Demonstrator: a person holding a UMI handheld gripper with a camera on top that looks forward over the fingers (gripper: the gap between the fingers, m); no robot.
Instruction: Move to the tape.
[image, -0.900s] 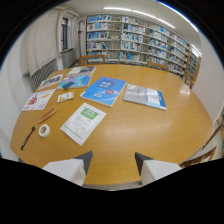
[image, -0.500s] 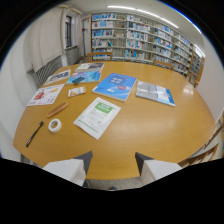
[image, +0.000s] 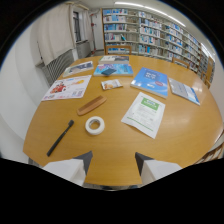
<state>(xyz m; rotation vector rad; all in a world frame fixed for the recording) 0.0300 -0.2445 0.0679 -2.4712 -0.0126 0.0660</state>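
- Tape (image: 94, 124): white roll, flat on the table (image: 115, 150), just ahead of the fingers and slightly toward the left one; earlier well off to the left and farther out, now nearly centred and closer
- Meaning for task: approach well advanced, aim swung onto the roll; judged short closing move left, roll not yet between the fingers
- Gripper (image: 113, 165): fingers spread wide, nothing held, bare wood between them; spread unchanged from both earlier frames
- Black pen-like stick (image: 60, 137): left of the tape, apart from it, lying at a slant; previously near the far left edge, now drawn inward
- Wooden comb-like piece (image: 91, 105): just beyond the tape, not touching; shifted toward centre likewise
- Green-and-white leaflet (image: 144, 114): right of the tape, near but apart; earlier straight ahead of the fingers, now off to the right
- Small packet (image: 111, 84): beyond the wooden piece
- Blue booklet (image: 152, 81): farther out, right of centre
- Open magazine (image: 68, 88): far left side of the table
- Bookshelves (image: 155, 35): background, beyond the table; more of the window wall and radiator in view than before, consistent with a leftward turn
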